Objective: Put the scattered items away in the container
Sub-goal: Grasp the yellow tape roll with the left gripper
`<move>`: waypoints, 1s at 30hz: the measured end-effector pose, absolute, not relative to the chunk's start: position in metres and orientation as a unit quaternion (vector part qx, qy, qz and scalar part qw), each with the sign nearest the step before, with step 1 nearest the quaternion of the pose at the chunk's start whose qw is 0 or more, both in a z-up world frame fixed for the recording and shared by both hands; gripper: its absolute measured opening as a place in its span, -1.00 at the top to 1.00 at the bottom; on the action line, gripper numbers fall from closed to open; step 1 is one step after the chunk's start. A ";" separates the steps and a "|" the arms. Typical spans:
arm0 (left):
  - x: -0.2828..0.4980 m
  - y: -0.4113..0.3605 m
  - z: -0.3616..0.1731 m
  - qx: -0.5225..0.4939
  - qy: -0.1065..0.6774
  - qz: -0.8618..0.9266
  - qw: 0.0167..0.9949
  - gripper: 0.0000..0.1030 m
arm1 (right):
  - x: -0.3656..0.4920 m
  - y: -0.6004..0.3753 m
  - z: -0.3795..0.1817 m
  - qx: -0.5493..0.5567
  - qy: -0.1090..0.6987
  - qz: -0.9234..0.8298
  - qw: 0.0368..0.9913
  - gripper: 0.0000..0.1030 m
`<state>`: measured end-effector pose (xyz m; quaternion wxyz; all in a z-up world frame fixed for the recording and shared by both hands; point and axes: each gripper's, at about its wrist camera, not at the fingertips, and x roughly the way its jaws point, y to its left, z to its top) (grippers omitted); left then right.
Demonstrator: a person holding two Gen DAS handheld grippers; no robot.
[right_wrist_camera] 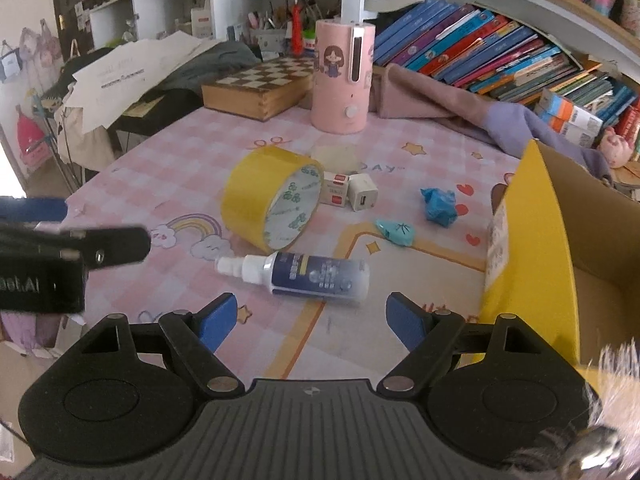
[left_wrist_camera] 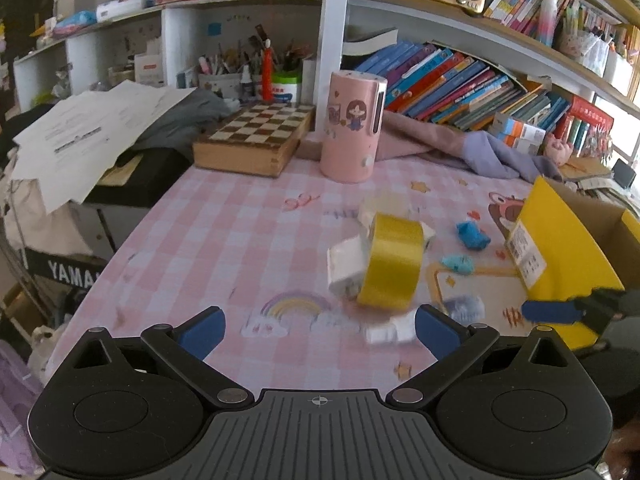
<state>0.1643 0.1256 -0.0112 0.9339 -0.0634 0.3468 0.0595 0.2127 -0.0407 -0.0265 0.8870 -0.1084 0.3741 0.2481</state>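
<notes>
Bottle (right_wrist_camera: 316, 274) flat, nozzle pointing left.

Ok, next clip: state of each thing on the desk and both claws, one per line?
Left claw: open, empty.
Right claw: open, empty.
Tape roll: on its edge.
Spray bottle: lying flat, capped.
Box: open.
Charger: unplugged, on the desk.
Chess box: closed.
</notes>
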 end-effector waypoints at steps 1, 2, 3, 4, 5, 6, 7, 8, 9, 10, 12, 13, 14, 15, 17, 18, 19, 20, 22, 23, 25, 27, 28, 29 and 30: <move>0.171 0.126 -0.010 -0.063 0.347 0.055 0.934 -0.98 | 0.218 -0.039 -0.028 -0.110 0.377 0.250 0.885 -0.60; 0.178 0.126 -0.009 -0.063 0.347 0.049 0.934 -0.98 | 0.223 -0.038 -0.030 -0.112 0.381 0.251 0.883 -0.63; 0.187 0.126 -0.008 -0.063 0.349 0.040 0.934 -0.98 | 0.227 -0.037 -0.032 -0.113 0.385 0.251 0.881 -0.66; 0.195 0.125 -0.008 -0.060 0.352 0.030 0.933 -0.98 | 0.231 -0.035 -0.034 -0.114 0.389 0.253 0.879 -0.69; 0.204 0.123 -0.007 -0.054 0.355 0.019 0.933 -0.98 | 0.236 -0.034 -0.036 -0.116 0.394 0.254 0.876 -0.70; 0.212 0.120 -0.007 -0.047 0.356 0.012 0.933 -0.98 | 0.239 -0.032 -0.039 -0.119 0.398 0.255 0.873 -0.71; 0.220 0.117 -0.007 -0.038 0.357 0.004 0.933 -0.98 | 0.242 -0.031 -0.041 -0.122 0.402 0.257 0.871 -0.71; 0.226 0.114 -0.008 -0.031 0.359 -0.002 0.933 -0.98 | 0.246 -0.029 -0.043 -0.125 0.405 0.259 0.868 -0.71; 0.233 0.112 -0.010 -0.023 0.362 -0.005 0.932 -0.98 | 0.248 -0.027 -0.045 -0.128 0.407 0.261 0.866 -0.71; 0.239 0.110 -0.012 -0.019 0.366 -0.007 0.930 -0.98 | 0.251 -0.026 -0.046 -0.132 0.408 0.264 0.864 -0.71; 0.249 0.107 -0.016 -0.015 0.374 -0.015 0.927 -0.98 | 0.255 -0.021 -0.048 -0.145 0.407 0.271 0.860 -0.71; 0.254 0.106 -0.017 -0.014 0.377 -0.019 0.926 -0.98 | 0.256 -0.018 -0.050 -0.158 0.406 0.272 0.858 -0.71; 0.257 0.105 -0.019 -0.014 0.380 -0.023 0.924 -0.98 | 0.257 -0.015 -0.052 -0.174 0.403 0.274 0.856 -0.71; 0.261 0.104 -0.020 -0.012 0.384 -0.028 0.923 -0.98 | 0.257 -0.012 -0.053 -0.185 0.400 0.278 0.853 -0.71; 0.268 0.103 -0.025 -0.005 0.390 -0.037 0.920 -0.97 | 0.259 -0.009 -0.055 -0.201 0.398 0.285 0.849 -0.71; 0.272 0.102 -0.027 -0.001 0.395 -0.043 0.917 -0.88 | 0.260 -0.008 -0.056 -0.206 0.396 0.290 0.846 -0.71; 0.276 0.101 -0.030 0.002 0.401 -0.045 0.915 -0.83 | 0.261 -0.007 -0.057 -0.209 0.395 0.293 0.845 -0.71; 0.279 0.100 -0.033 0.004 0.407 -0.048 0.912 -0.81 | 0.261 -0.005 -0.058 -0.214 0.393 0.297 0.844 -0.70; 0.283 0.100 -0.037 0.007 0.413 -0.053 0.909 -0.67 | 0.263 -0.003 -0.059 -0.224 0.389 0.302 0.841 -0.69; 0.283 0.100 -0.039 0.009 0.416 -0.054 0.908 -0.50 | 0.263 -0.003 -0.060 -0.229 0.387 0.303 0.840 -0.69; 0.283 0.102 -0.042 0.007 0.421 -0.057 0.905 -0.06 | 0.265 -0.001 -0.062 -0.238 0.384 0.306 0.838 -0.67; 0.282 0.106 -0.043 -0.011 0.422 -0.069 0.904 0.21 | 0.266 -0.001 -0.063 -0.245 0.381 0.308 0.837 -0.67; 0.280 0.107 -0.042 -0.011 0.420 -0.068 0.905 0.21 | 0.267 0.000 -0.064 -0.247 0.380 0.309 0.836 -0.67; 0.279 0.108 -0.041 -0.008 0.417 -0.065 0.906 0.22 | 0.267 0.000 -0.064 -0.248 0.379 0.310 0.836 -0.66; 0.277 0.109 -0.040 -0.007 0.414 -0.062 0.908 0.22 | 0.267 0.001 -0.063 -0.248 0.375 0.311 0.837 -0.66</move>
